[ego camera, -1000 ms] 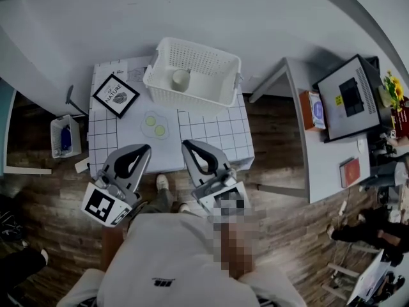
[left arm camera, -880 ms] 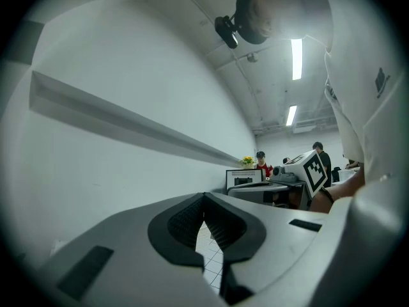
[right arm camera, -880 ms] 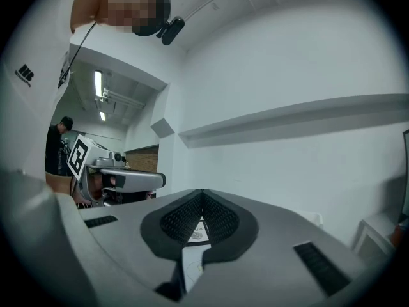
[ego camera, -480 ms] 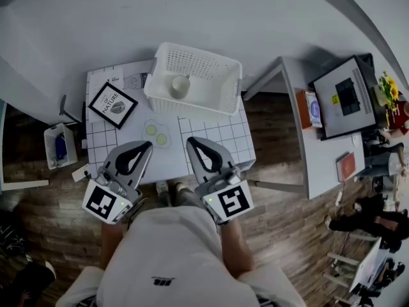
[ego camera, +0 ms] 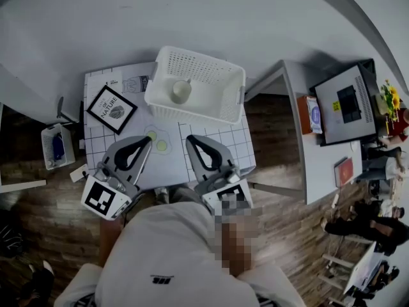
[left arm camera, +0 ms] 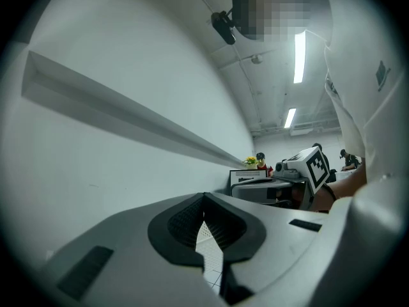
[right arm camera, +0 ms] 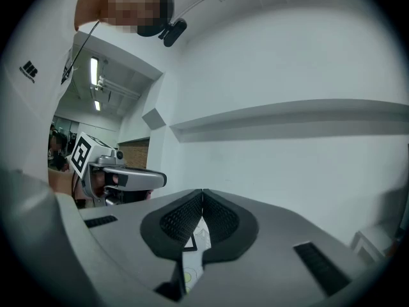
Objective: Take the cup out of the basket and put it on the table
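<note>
In the head view a white slatted basket (ego camera: 211, 75) stands at the far edge of the tiled white table (ego camera: 97, 141). A pale cup (ego camera: 181, 91) stands upright inside it, toward its left side. Both grippers hover over the table's near half, pointing at the basket and well short of it. My left gripper (ego camera: 146, 141) is shut and holds nothing. Parallel to it on the right, my right gripper (ego camera: 190, 139) is also shut and empty. In the left gripper view the left gripper (left arm camera: 204, 200) has its jaws meeting, and in the right gripper view so does the right gripper (right arm camera: 202, 194).
A framed picture (ego camera: 112, 109) lies on the table's left side, with a paper sheet (ego camera: 108, 80) behind it. A fried-egg coaster (ego camera: 157, 139) lies between the gripper tips. A side desk with a monitor (ego camera: 348, 104) stands at right. A small bin (ego camera: 54, 147) sits on the floor at left.
Both grippers have moved forward over the table's near edge toward the basket, their tips now level with the coaster. Both stay shut. The cup has not moved.
</note>
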`<state>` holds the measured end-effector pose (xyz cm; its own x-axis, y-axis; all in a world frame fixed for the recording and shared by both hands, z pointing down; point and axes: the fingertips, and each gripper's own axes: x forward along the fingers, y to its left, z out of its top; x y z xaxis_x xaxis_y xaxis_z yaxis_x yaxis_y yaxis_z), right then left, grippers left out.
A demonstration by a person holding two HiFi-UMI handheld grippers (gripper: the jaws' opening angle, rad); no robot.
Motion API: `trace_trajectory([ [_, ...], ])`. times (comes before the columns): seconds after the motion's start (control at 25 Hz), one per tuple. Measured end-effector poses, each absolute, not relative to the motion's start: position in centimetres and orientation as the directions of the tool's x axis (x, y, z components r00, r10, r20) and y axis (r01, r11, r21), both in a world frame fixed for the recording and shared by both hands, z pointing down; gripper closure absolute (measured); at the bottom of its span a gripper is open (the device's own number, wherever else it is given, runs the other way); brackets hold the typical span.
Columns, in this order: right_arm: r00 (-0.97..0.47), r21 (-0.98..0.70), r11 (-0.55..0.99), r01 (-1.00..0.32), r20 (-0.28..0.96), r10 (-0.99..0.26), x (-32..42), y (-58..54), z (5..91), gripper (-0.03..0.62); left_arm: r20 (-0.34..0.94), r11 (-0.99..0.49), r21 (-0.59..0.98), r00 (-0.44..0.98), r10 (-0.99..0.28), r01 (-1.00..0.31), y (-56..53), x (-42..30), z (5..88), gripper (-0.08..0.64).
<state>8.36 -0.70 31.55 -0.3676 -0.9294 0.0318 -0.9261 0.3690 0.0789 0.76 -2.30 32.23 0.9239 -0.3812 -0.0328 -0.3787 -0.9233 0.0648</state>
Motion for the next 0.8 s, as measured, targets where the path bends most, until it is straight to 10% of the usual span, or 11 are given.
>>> trace_trajectory([
  [0.8,-0.406,0.059,0.413,-0.909,0.106,-0.908,14.3,-8.8,34.0,0.578,0.037,-0.907,0.115,0.914,-0.405,-0.406,-10.1,6.5,34.9,0.555],
])
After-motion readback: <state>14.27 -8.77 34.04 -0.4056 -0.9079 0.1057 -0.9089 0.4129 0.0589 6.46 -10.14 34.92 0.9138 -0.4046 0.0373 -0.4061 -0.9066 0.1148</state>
